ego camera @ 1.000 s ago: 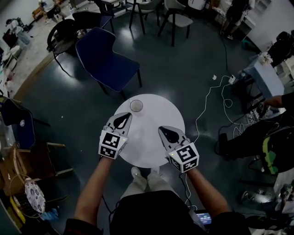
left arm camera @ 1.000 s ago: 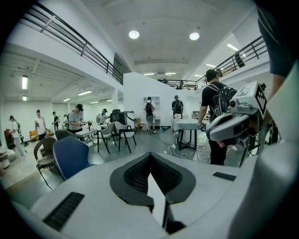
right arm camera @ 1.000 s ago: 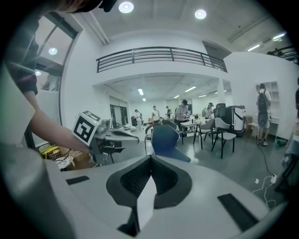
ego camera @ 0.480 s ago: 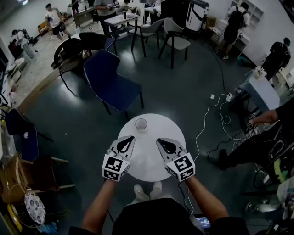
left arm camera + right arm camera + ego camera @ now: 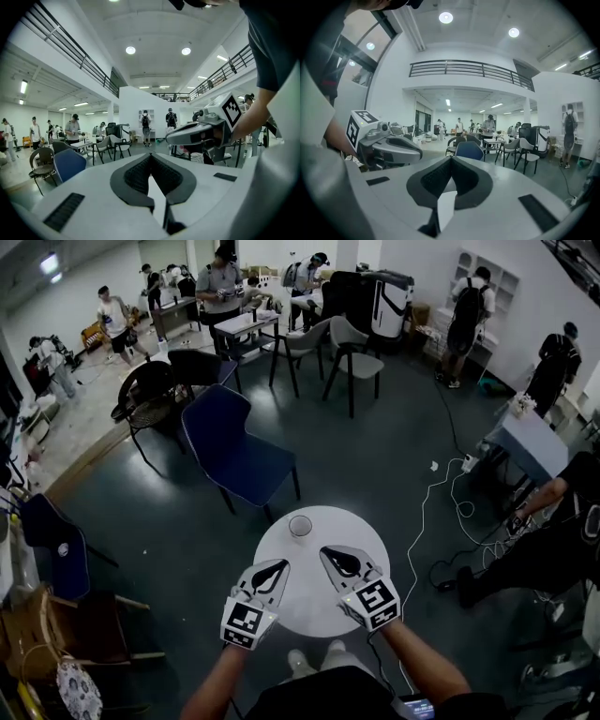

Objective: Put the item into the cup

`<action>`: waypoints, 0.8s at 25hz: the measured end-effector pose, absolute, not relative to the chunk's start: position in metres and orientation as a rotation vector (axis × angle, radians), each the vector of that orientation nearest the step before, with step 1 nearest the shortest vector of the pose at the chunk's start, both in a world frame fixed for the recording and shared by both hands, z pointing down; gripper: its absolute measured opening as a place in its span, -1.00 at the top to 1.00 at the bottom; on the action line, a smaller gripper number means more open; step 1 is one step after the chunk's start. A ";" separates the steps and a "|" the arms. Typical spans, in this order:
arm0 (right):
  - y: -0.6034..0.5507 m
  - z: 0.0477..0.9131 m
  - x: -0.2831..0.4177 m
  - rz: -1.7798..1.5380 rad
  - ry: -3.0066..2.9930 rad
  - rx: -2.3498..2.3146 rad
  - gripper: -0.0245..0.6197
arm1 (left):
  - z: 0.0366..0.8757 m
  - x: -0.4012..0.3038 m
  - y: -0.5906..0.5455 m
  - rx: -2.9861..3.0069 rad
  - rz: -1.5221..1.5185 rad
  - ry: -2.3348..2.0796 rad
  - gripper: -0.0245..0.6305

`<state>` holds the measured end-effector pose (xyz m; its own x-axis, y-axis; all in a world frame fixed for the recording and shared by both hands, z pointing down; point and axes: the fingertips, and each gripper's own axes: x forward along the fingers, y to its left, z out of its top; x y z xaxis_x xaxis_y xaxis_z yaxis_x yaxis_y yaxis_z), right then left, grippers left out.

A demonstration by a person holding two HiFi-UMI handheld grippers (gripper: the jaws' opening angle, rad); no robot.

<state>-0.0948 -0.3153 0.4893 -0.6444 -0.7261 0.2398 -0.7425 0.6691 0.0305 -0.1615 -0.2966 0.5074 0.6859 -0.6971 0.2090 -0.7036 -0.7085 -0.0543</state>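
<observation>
White round bench [image 5: 309,606] is right below me. The cup [image 5: 300,525] stands upright at its far edge, a bit left of centre. Left tool [image 5: 283,563] and right tool [image 5: 324,551] hang side by side over the near half of the bench, apart from each other and short of the cup. Both tools are closed, pad tips meeting, with nothing pinched in either from what I can see. A blue chair [image 5: 239,460] stands just past the bench.
</observation>
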 end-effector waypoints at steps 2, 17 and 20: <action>-0.311 0.487 -0.102 0.092 -2.654 1.195 0.87 | 0.508 -0.169 -0.290 2.862 0.329 -1.180 0.88; -0.293 0.456 -0.117 0.027 -2.686 1.196 0.87 | 0.487 -0.178 -0.275 2.870 0.243 -1.200 0.88; -0.291 0.455 -0.110 0.029 -2.701 1.205 0.87 | 0.488 -0.173 -0.273 2.867 0.243 -1.210 0.88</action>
<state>-0.1105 -0.2905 0.4552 -0.6538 -0.7361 0.1753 -0.7398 0.6705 0.0566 -0.1728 -0.2725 0.4882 0.6874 -0.7105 0.1510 -0.7136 -0.6993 -0.0420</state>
